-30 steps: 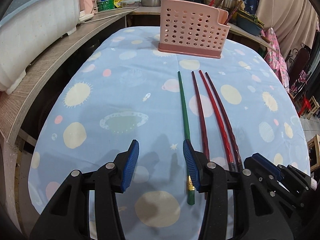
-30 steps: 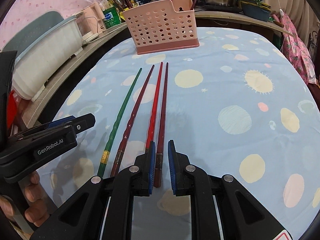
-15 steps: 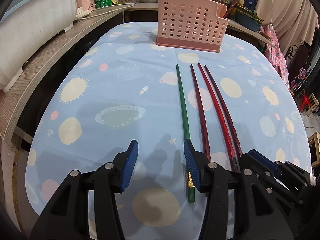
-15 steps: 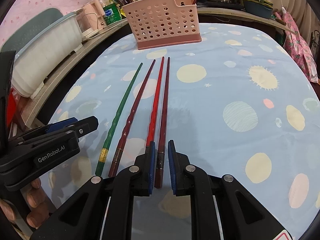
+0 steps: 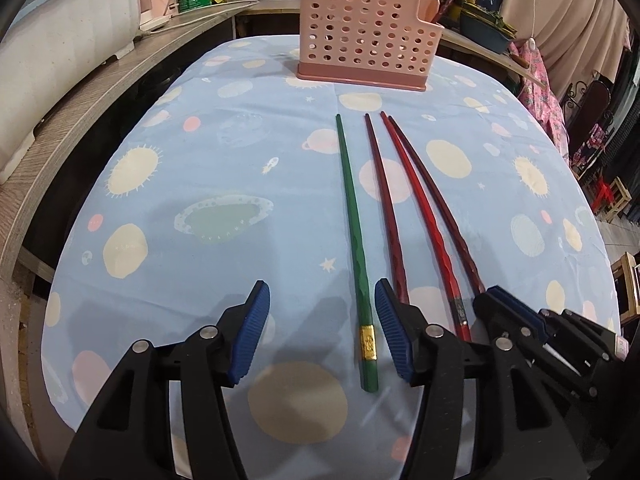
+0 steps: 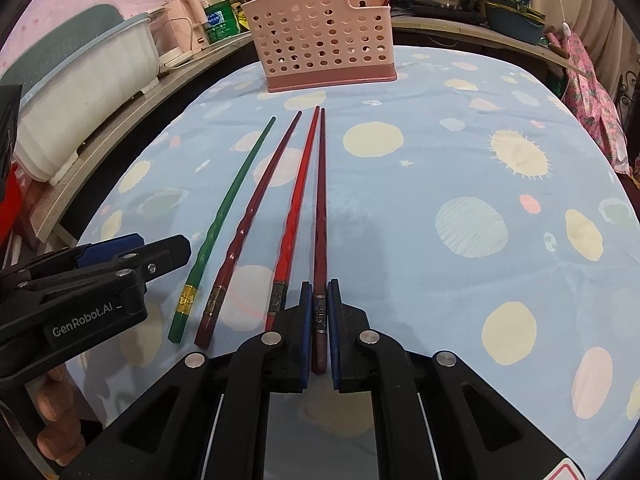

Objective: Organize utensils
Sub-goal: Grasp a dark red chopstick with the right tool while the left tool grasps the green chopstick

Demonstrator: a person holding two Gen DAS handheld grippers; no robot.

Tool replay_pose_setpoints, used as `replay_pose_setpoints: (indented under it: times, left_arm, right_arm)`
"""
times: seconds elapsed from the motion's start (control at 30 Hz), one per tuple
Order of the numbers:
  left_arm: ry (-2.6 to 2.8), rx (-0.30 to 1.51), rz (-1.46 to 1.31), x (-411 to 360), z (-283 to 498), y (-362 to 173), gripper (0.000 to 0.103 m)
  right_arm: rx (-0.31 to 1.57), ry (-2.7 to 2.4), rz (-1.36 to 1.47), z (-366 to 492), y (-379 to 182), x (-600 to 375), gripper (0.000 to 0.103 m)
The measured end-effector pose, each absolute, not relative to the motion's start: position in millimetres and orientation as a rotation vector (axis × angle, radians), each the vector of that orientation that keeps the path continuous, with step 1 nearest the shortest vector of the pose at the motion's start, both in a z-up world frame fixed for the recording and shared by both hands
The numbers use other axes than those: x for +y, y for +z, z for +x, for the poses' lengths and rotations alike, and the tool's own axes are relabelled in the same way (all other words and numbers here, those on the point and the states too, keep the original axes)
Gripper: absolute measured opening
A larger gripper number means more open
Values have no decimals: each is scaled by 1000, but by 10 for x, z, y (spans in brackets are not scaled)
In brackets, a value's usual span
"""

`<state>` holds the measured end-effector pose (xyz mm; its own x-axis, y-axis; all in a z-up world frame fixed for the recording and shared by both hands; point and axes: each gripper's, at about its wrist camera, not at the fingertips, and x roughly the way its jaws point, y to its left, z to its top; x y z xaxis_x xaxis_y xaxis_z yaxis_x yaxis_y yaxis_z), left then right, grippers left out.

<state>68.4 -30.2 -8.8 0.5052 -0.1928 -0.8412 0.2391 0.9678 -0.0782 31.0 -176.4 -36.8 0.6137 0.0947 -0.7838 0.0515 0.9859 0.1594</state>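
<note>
1. Table [image 5: 168,216], covered by a light-blue planet-print cloth, extends ahead of both hand-held grippers.
2. Pink perforated plastic utensil basket [image 6: 320,52] stands at the far end, straight ahead.
3. Left hand-held gripper [image 5: 320,332]: released, jaws wide apart, with the butt of the green chopstick [image 5: 352,220] between them, close to the right-side pad.
4. Right hand-held gripper [image 6: 319,332]: clenched on the butt of the dark maroon chopstick [image 6: 321,200].
5. Bright red chopstick [image 6: 298,192] and brownish-red chopstick [image 6: 256,204] lie to its left on the cloth.
</note>
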Motion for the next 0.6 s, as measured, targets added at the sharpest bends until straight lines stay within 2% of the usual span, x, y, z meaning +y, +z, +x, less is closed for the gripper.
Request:
replay_pose_setpoints:
  times: [0.6]
  left_arm:
    - [-274, 1028, 93, -325, 534, -239, 52]
  right_arm:
    - [908, -11, 205, 151, -374, -1905, 7]
